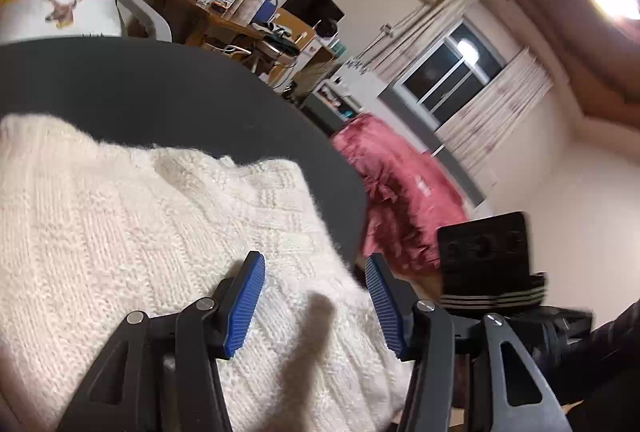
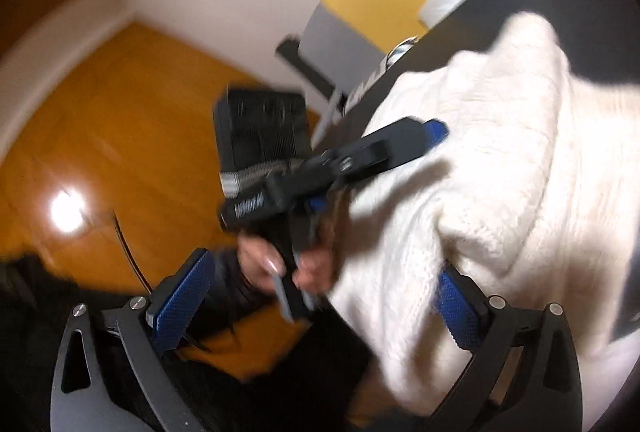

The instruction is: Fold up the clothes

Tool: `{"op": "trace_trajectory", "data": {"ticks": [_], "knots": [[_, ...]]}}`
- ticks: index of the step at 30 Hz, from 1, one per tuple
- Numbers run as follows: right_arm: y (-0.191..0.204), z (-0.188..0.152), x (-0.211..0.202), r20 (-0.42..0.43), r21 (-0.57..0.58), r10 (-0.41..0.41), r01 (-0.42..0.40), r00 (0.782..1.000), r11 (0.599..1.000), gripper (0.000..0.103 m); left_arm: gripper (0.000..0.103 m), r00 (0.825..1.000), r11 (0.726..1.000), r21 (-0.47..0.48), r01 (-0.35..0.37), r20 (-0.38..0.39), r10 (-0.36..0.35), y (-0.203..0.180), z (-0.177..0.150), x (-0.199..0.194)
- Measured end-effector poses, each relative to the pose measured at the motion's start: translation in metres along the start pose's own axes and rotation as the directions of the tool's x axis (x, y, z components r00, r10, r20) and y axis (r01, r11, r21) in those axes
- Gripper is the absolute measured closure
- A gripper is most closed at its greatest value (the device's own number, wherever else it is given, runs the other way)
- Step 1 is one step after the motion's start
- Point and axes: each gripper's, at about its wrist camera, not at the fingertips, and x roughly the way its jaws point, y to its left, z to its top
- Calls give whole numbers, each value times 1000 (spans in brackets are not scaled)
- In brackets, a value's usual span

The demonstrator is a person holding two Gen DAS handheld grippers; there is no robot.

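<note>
We find the left gripper (image 1: 316, 302) with jaws spread wide and empty above the cream knit sweater (image 1: 132, 232). The right gripper (image 2: 316, 308) likewise stands agape. The sweater lies bunched on the dark desk (image 1: 160, 92), its long axis running toward the desk's far edge.

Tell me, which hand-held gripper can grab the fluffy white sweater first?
Probably the left. The left hand-held gripper hangs open right above the cream knit sweater on the dark table. The right hand-held gripper is open too, but sits at the sweater's edge, mostly over the wooden floor.
</note>
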Motion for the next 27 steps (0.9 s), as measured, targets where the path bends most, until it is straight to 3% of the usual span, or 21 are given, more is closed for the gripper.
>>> {"op": "trace_trajectory", "data": {"ticks": [2,4,8,12,14,15,17,19,21,23,24,25,27], "knots": [[-7,1,-10,116,86,-8,-2,993,996,0,51,1000,1000,19,5,-6,-5,0,-2,0],[-15,1,-20,231,180,-33,-9,972,984,0,51,1000,998,53,-15,-17,16,-6,-5,2],[-34,-3,-37,383,395,-47,-117,923,911,0,51,995,988,138,-77,-53,85,-18,-8,10],[-38,-12,-44,481,462,-112,-142,869,876,0,51,967,929,314,-195,-94,235,-40,-17,30],[-49,-18,-40,470,497,-165,-106,867,861,0,51,957,909,350,-226,-97,275,-47,-20,34],[-54,-23,-40,475,517,-158,-129,865,846,0,51,954,903,360,-234,-96,286,-50,-20,35],[-48,-24,-43,445,519,-172,-97,879,849,0,51,947,891,379,-250,-94,306,-55,-21,35],[-34,-22,-54,395,492,-187,-36,899,870,0,50,953,890,393,-232,-91,288,-62,-20,27],[-10,-13,-62,296,402,-246,113,923,909,0,50,971,922,332,-201,-57,232,-62,-12,10],[15,-1,-60,225,258,-347,287,911,922,0,50,980,950,247,-192,-9,200,-55,-4,-12],[27,6,-60,200,175,-398,367,895,914,0,50,972,943,243,-228,5,234,-53,-6,-18],[35,11,-54,173,74,-486,480,857,874,0,50,963,934,239,-264,20,268,-51,-7,-24],[53,22,-41,150,-134,-649,666,746,734,0,50,942,914,230,-334,47,332,-46,-10,-36]]}}
